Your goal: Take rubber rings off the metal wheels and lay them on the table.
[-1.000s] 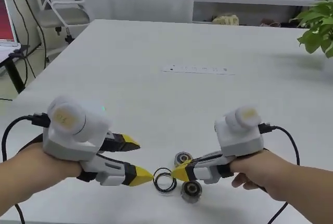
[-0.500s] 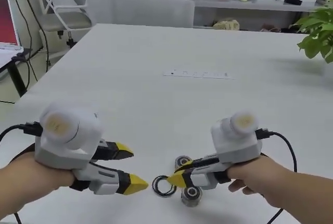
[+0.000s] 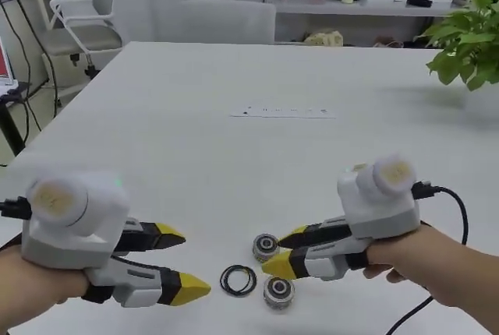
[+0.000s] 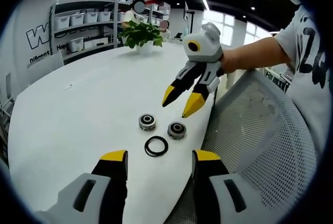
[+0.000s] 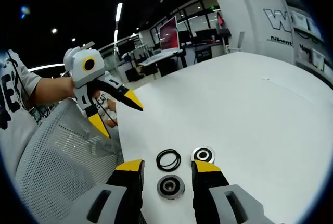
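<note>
Head view, lower part of the frame: we see the left gripper [image 3: 187,261] at lower left and the right gripper [image 3: 282,251] at lower right, each held in a hand over the white table [image 3: 234,156]. Both have their yellow-tipped jaws apart, and nothing is between them.

The rubber rings [image 3: 238,280], thin and black, lie flat on the table at bottom centre, one partly over the other, between the two grippers. The first metal wheel [image 3: 266,247] lies just to the upper right of the rings, and the second metal wheel [image 3: 278,291] just to their right. The right gripper's tips are close to both wheels, but we cannot tell if they touch.

In the left gripper view the rings [image 4: 156,146] lie at the centre, in front of the jaws. The first wheel [image 4: 147,122] and the second wheel [image 4: 177,130] are just beyond them.

In the right gripper view the second wheel [image 5: 170,186] appears between the jaw tips at the bottom. The rings [image 5: 168,160] and the first wheel [image 5: 203,155] are just above it.
</note>
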`<act>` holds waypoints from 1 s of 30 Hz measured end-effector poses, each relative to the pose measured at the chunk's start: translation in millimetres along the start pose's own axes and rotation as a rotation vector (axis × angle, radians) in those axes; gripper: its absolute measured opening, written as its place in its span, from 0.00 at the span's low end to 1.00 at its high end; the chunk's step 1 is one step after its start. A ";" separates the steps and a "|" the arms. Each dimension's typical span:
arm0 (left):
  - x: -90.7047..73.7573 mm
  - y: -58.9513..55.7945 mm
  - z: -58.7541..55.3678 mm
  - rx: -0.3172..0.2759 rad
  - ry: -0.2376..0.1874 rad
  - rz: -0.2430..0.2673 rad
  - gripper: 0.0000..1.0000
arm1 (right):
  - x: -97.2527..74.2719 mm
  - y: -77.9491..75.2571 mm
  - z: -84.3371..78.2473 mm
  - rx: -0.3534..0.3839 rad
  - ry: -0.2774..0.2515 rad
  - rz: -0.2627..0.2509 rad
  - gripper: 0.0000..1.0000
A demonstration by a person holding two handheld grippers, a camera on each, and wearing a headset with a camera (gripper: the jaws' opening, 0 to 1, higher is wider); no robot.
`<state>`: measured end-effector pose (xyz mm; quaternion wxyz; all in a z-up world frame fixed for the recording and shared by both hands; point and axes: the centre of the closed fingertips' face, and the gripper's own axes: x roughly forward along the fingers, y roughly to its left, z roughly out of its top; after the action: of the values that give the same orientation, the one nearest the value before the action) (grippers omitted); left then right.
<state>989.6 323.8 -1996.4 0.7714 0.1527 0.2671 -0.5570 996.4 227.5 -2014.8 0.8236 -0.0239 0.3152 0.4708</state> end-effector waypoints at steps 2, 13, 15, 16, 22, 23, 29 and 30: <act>-1.5 -1.5 1.8 0.000 -0.002 0.001 0.47 | -7.3 -1.5 -1.8 -0.026 0.006 -0.017 0.38; -7.0 -6.9 16.9 0.007 -0.035 0.019 0.49 | -39.9 -4.0 -11.8 -0.085 0.017 -0.101 0.54; -6.5 -6.1 17.1 0.014 -0.033 0.029 0.50 | -45.3 -5.5 -16.3 -0.106 0.035 -0.124 0.55; -6.5 -5.4 17.1 0.015 -0.033 0.033 0.50 | -47.5 -5.8 -18.1 -0.112 0.043 -0.132 0.55; -7.6 -5.2 16.4 0.008 -0.035 0.038 0.51 | -61.7 -1.2 -26.9 -0.103 0.029 -0.156 0.56; -8.3 -5.3 16.1 0.010 -0.035 0.041 0.51 | -63.1 -0.8 -27.6 -0.096 0.022 -0.158 0.56; -14.8 -5.8 13.3 0.021 -0.029 0.060 0.52 | -73.5 -2.5 -30.0 -0.046 -0.018 -0.186 0.59; -15.7 -5.6 12.9 0.023 -0.028 0.063 0.52 | -75.6 -3.1 -29.7 -0.036 -0.026 -0.191 0.59</act>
<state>983.8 327.2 -1976.5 0.7904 0.1620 0.2449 -0.5376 957.0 158.3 -1998.4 0.8682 -0.0625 0.2921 0.3963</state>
